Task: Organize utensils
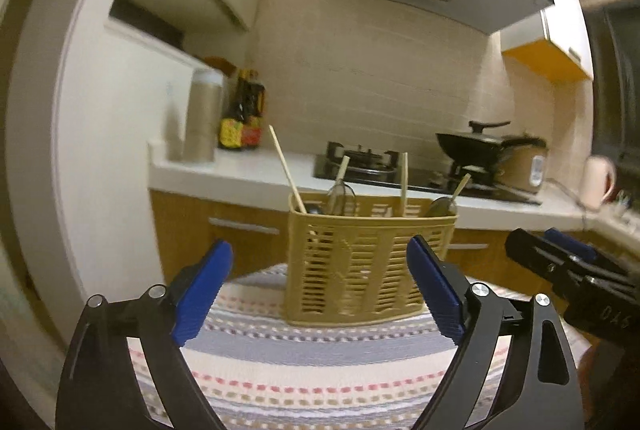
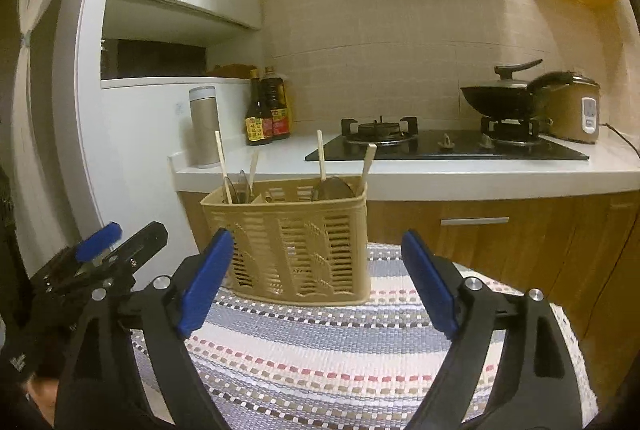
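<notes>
Utensils [image 2: 320,158] stood in the tan slotted caddy [image 2: 296,254] at frame centre, on the striped cloth [image 2: 304,358]; none seen loose on the cloth. In the right wrist view, a chopstick [image 2: 221,166] and a pale handle leaned up-left in the caddy's left compartment, and two more sticks plus a dark spoon bowl sat in the right one. Long axes were near vertical, heads down, handles up, slightly splayed.

Handling, judged: sticks were light, stiff and thin, likely to slip or pivot in flat pads, so pinch mid-shaft above the rim and lift along the axis. The caddy looked like light plastic and could tip if a stick dragged against it.

Left gripper [image 1: 320,290] had its fingers wide apart with nothing between them; right gripper [image 2: 316,282] likewise. Both sat short of the caddy, low in frame.
</notes>
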Motion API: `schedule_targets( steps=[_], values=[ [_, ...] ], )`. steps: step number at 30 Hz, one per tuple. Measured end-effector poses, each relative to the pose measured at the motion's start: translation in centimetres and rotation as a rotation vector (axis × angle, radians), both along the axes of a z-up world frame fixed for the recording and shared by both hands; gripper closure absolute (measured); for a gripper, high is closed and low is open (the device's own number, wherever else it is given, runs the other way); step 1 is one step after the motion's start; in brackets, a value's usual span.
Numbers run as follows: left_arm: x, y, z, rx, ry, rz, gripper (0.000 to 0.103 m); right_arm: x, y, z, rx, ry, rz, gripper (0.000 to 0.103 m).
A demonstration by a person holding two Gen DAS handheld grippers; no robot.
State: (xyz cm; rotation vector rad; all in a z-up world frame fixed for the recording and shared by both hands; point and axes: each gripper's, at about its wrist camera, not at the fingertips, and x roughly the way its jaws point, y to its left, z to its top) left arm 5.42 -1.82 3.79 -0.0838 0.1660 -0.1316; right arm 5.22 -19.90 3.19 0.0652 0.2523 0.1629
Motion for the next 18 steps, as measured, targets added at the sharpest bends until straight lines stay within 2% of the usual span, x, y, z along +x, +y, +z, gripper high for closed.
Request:
schedule_targets(
  steps=[2,4,10,18],
  values=[
    [-0.2,-0.3,-0.4,0.049,-0.032,0.05,0.008,0.0,0.1,-0.3,-0.023,-0.013,-0.019,0.021],
    [0.0,-0.4,-1.0,0.082,-0.018,0.076,0.008,0.0,0.0,-0.5,-0.024,-0.016,-0.024,0.02],
    [0.6,-0.3,-1.4,0.081,0.039,0.08,0.008,-0.1,0.0,-0.7,-0.054,-0.037,-0.038,0.014],
    [0.3,-0.7,-1.5,0.101,0.04,0.096,0.008,-0.4,-0.1,-0.8,-0.068,-0.049,-0.051,0.008]
  ],
)
